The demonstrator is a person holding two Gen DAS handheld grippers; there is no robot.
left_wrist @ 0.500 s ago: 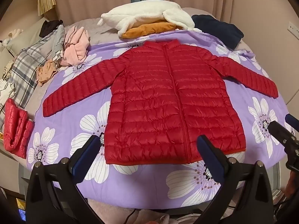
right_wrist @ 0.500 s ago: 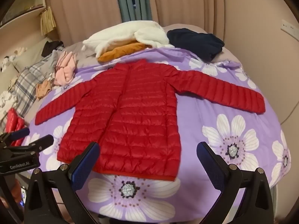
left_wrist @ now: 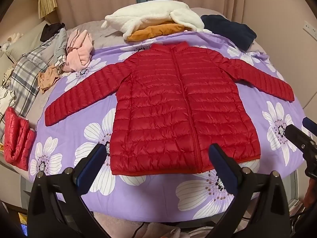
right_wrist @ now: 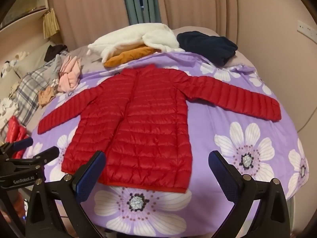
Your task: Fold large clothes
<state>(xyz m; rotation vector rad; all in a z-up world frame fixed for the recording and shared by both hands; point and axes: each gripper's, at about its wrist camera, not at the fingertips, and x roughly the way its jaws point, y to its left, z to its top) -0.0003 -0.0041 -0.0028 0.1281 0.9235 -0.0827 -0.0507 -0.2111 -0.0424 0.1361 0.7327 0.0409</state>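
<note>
I see the red puffy jacket (left_wrist: 178, 111) lying flat on the purple flower sheet (left_wrist: 79, 134), zipped up, both sleeves spread out wide. My left gripper (left_wrist: 158, 166) hangs just above the jacket's bottom edge, jaws wide apart, nothing in them. My right gripper (right_wrist: 156, 170) hangs by the bottom right corner of the jacket, also wide apart and holding nothing. Behind the jacket's collar sits a white fluffy pile (left_wrist: 150, 19)

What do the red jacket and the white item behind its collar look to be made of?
Red jacket: probably thin nylon or polyester shell with padded fill; it has a slight sheen and puffy horizontal quilting. White item: likely fleece or sherpa; matte, fuzzy, thick pile.
</note>
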